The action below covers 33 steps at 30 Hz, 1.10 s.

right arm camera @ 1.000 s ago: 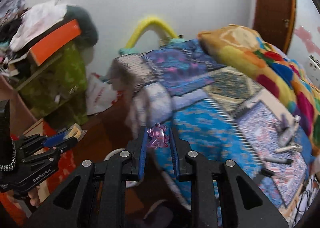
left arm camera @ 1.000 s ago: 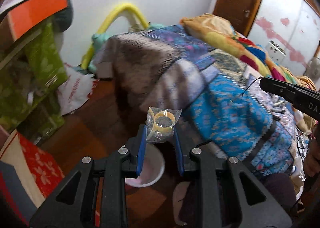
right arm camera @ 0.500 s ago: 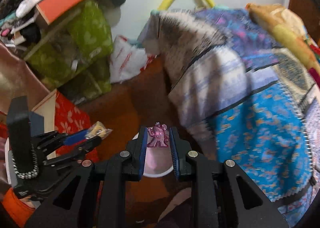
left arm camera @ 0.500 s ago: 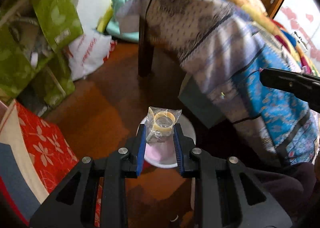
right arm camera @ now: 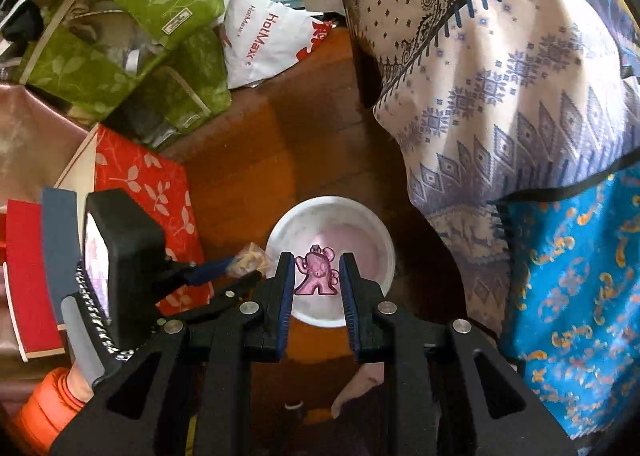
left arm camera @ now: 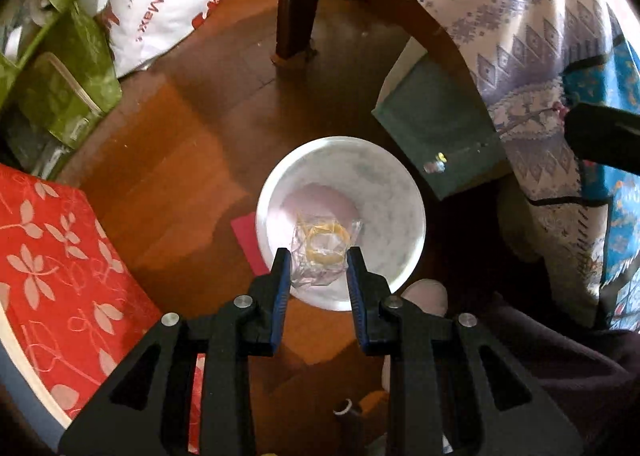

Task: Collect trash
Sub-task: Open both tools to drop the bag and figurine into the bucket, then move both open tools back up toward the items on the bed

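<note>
Above the round white plastic bin (left arm camera: 400,211) on the wooden floor (left arm camera: 192,143), the left gripper (left arm camera: 319,256) pinches a clear bag of yellow rubber bands (left arm camera: 322,246) and the right gripper (right arm camera: 317,260) clamps a small pink plastic figurine (right arm camera: 316,276).

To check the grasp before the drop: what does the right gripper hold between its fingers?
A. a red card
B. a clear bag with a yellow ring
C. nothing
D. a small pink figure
D: the right gripper is closed on a small pink figure, above the white bin.
</note>
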Tool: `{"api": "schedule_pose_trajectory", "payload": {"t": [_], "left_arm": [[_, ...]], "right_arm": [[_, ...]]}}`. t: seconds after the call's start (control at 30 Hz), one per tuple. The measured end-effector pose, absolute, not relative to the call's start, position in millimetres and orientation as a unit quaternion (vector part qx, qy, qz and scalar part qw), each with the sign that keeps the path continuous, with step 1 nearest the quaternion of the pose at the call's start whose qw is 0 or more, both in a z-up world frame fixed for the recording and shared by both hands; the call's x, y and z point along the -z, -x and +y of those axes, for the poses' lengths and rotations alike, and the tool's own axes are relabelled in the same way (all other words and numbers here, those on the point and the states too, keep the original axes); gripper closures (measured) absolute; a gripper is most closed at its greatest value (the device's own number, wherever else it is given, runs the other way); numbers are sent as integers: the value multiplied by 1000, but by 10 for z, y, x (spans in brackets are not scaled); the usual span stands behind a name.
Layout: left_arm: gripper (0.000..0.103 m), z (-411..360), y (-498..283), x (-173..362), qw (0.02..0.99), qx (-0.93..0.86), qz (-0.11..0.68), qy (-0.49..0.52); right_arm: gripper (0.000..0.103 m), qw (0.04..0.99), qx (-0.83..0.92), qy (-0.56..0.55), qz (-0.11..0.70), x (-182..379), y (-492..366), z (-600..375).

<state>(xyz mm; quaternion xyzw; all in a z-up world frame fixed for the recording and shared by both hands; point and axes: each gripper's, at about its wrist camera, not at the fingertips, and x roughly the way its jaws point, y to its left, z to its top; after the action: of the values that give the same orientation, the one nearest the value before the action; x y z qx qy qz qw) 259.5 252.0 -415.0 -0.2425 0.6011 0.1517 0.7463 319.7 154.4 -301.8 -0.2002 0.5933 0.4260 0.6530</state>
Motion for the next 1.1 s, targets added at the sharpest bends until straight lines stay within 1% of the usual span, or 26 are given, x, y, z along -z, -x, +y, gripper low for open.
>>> {"api": "schedule_pose_trajectory", "payload": {"t": [0.07,0.17,0.2,0.37,0.57,0.83,1.1], "left_arm": [[65,2537,-2621,4182,738,-147,608,255],[63,2574,-2627,4217,728,-149,611,272],[63,2563,-2637,4215,727,-149,612,273],[63,2523,-2631,4086,734,-159,608,258],[63,2506,-2575,3744,754,-164,585,248],[63,2396,-2461,3015,795,-171,537,225],[63,2070,-2355,2245,839,-160,479,203]], "right_arm": [[80,652,-427,198,595,3032,-3218,1550],[66,648,-424,197,601,3063,-3249,1552],[64,648,-424,197,602,3071,-3257,1555],[64,654,-420,197,597,3030,-3280,1505],[64,669,-420,194,582,2867,-3276,1373],[64,706,-422,192,536,2436,-3157,1101],[64,748,-419,150,492,1886,-3069,625]]}}
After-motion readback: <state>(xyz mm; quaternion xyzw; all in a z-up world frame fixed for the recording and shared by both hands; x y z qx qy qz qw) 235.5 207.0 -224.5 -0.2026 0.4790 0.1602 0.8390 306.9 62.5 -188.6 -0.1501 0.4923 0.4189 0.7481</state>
